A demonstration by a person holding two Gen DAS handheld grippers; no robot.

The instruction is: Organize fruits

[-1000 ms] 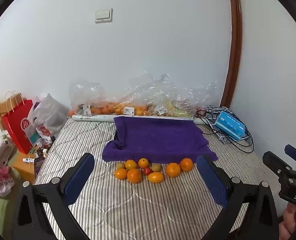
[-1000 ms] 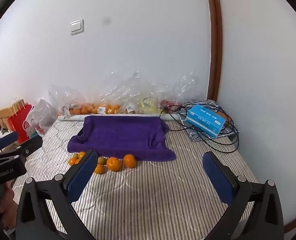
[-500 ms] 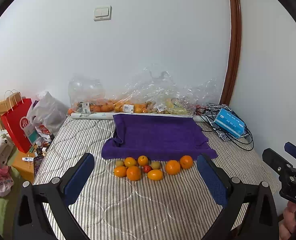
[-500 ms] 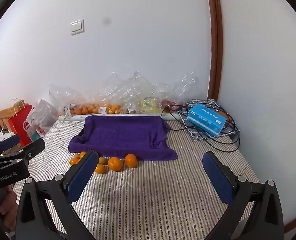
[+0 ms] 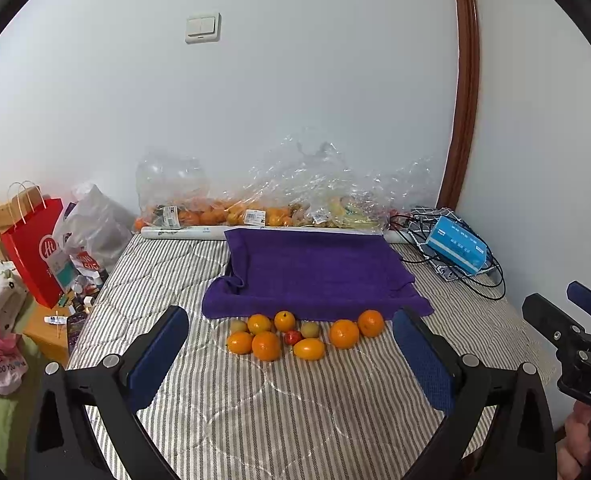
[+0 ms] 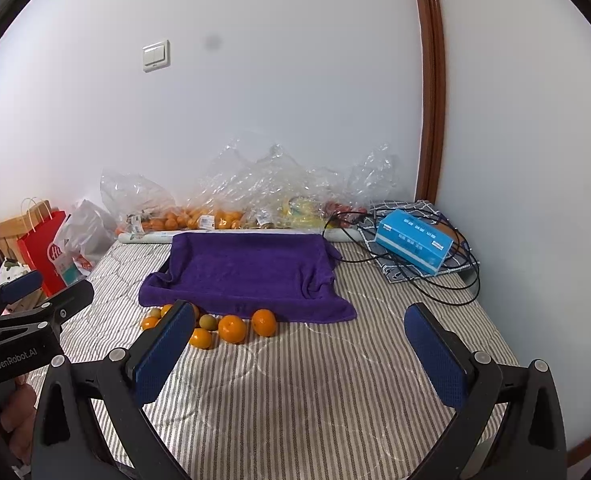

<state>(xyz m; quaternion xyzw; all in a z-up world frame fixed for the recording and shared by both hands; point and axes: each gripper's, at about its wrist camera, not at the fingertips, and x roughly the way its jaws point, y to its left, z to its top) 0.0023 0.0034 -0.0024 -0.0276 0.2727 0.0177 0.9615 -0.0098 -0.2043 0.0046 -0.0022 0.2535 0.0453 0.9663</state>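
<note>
Several loose fruits lie in a cluster on the striped mattress, just in front of a purple towel-covered tray: oranges, two greenish-brown fruits and one small red fruit. In the right wrist view the cluster is partly hidden by my left finger. My left gripper is open and empty, held above the mattress short of the fruits. My right gripper is open and empty, to the right of the fruits. Each gripper shows at the edge of the other's view.
Clear plastic bags with more fruit line the wall behind the tray. A blue box on black cables lies at back right. A red paper bag and clutter stand left of the mattress.
Both grippers have drifted slightly; the scene sits a little lower and nearer in the left view. Fruits and towel have not moved. Both grippers stay open.
</note>
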